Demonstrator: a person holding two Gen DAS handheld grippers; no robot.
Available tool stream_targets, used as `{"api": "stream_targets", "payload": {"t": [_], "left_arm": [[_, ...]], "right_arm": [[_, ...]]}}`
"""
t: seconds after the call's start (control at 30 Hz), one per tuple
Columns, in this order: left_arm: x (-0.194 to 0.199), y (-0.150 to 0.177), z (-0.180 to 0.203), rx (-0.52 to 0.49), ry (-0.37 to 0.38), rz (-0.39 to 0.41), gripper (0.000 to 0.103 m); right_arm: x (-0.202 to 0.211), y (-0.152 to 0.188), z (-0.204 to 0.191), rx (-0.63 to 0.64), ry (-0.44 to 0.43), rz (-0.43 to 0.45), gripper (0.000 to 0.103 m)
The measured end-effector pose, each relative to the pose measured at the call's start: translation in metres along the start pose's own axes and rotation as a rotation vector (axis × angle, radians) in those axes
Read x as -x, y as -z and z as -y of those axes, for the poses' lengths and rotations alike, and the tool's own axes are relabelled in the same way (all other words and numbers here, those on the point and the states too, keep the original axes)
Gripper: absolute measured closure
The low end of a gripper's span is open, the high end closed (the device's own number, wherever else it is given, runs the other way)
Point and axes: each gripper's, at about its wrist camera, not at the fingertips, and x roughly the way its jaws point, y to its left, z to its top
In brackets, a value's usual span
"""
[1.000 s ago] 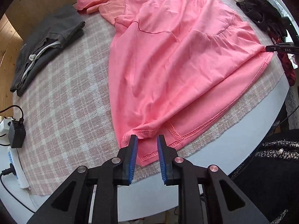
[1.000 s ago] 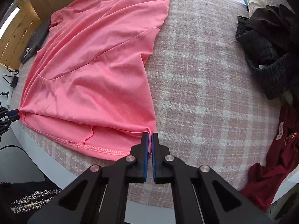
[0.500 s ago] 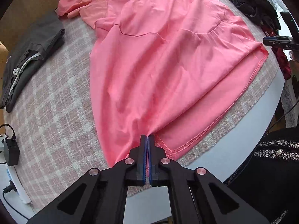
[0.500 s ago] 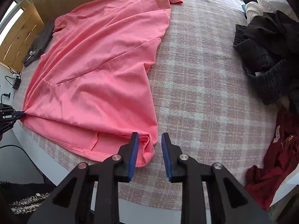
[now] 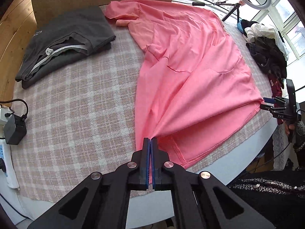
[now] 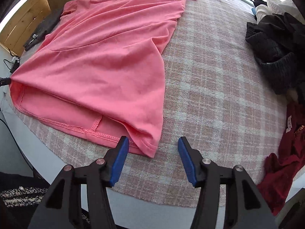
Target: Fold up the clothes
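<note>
Left tongs (image 5: 150, 143) clamped tight on a pinch of the pink shirt (image 5: 190, 66) at its hem corner, cloth drawn taut, spread across the checked tablecloth (image 5: 76, 114); folded grey garment (image 5: 63, 42) well apart at far left. Right tongs (image 6: 153, 152) spread wide, empty, just beside the shirt's other hem corner; dark clothes pile (image 6: 276, 47) at right.
</note>
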Motion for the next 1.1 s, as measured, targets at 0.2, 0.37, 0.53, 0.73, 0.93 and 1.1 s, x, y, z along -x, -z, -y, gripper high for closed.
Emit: {"api": "stream_targets", "payload": {"t": [0.2,0.37,0.53,0.73,0.93,1.1], "left_arm": [[0.014,-0.001,0.016,-0.003,-0.019,0.004,0.103],[0.02,-0.06,0.019,-0.039,-0.081,0.022,0.103],[0.144,-0.204,0.025,-0.143,-0.253,0.255,0.103],[0.336,-0.262,0.067,-0.231,-0.371,0.574,0.102],[0.343,-0.224,0.081,-0.309,-0.422,0.532,0.102],[0.249,-0.166,0.092,-0.409,-0.426,0.314,0.102]], "right_arm": [[0.007,-0.014,-0.005,-0.008,-0.008,0.038,0.1],[0.042,-0.056,0.031,-0.109,-0.039,0.135,0.101],[0.133,-0.183,0.06,-0.026,0.137,0.341,0.101],[0.365,-0.26,0.051,0.035,0.346,0.703,0.101],[0.419,-0.224,0.022,0.142,0.413,0.724,0.101],[0.341,-0.162,0.016,0.2,0.389,0.518,0.101]]}}
